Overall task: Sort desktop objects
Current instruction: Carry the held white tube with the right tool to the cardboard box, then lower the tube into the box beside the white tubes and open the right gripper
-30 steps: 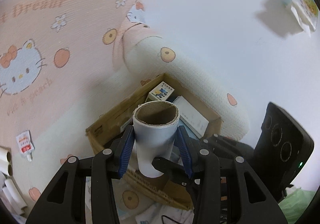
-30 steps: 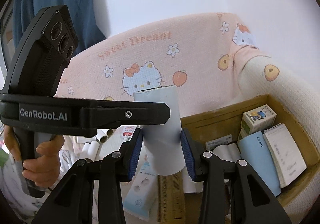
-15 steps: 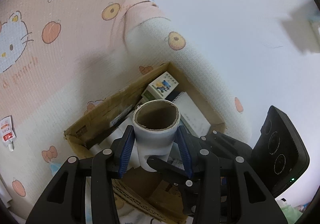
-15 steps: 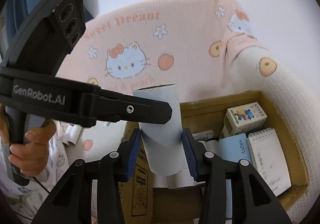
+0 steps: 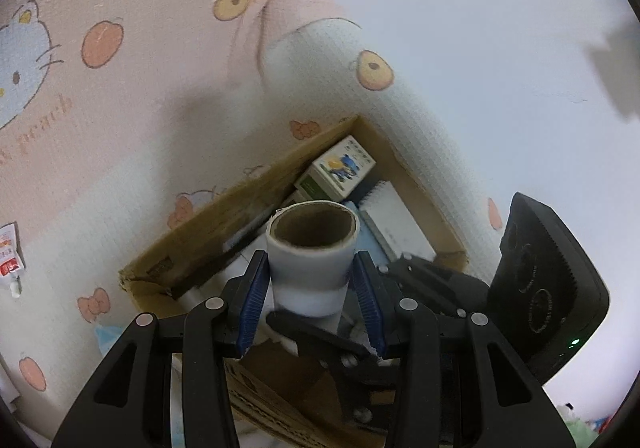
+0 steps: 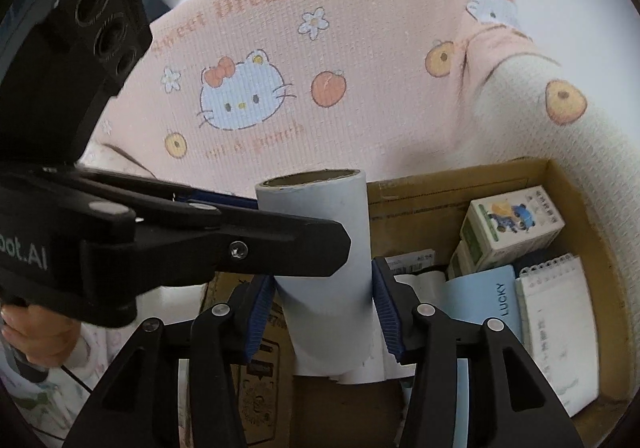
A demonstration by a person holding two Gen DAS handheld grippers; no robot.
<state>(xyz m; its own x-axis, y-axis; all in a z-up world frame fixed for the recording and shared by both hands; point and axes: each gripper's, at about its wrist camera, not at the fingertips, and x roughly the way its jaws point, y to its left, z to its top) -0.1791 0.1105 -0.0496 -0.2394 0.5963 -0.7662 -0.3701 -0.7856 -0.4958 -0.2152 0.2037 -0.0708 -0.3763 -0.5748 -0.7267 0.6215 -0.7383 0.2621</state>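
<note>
L gripper [image 5: 312, 304] is clamped on the white paper roll with brown cardboard core [image 5: 310, 248], blue pads flat against both sides; the roll stands upright, open core end facing the cam. R gripper [image 6: 324, 312] brackets the lower part of the same roll [image 6: 320, 248]. R jaws have just been opening: in the R wrist view there's a slim gap on the left pad side, and the right pad looks at or barely off the paper, can't tell which. So the roll sits between the R pads but isn't pinched, and L carries it.

The roll hangs over the open brown cardboard box [image 6: 452, 184], near its left front edge. In the box:
- small white/green carton w/ cartoon print [image 6: 512, 228], back area
- light blue booklet marked "LUCKY" [image 6: 484, 300]
- white spiral notepad [image 6: 556, 328], just right of the booklet
- more white rolls [image 6: 420, 280] lying flat beneath the held one

The box sits on pink/cream Hello Kitty fabric [image 6: 280, 68], against its padded cream edge [image 5: 400, 120]. Red/white sachet [image 5: 10, 252] lies on the fabric, well left of the box. A hand [image 6: 36, 332] grips the L gripper's handle at the left edge of the R wrist view.
</note>
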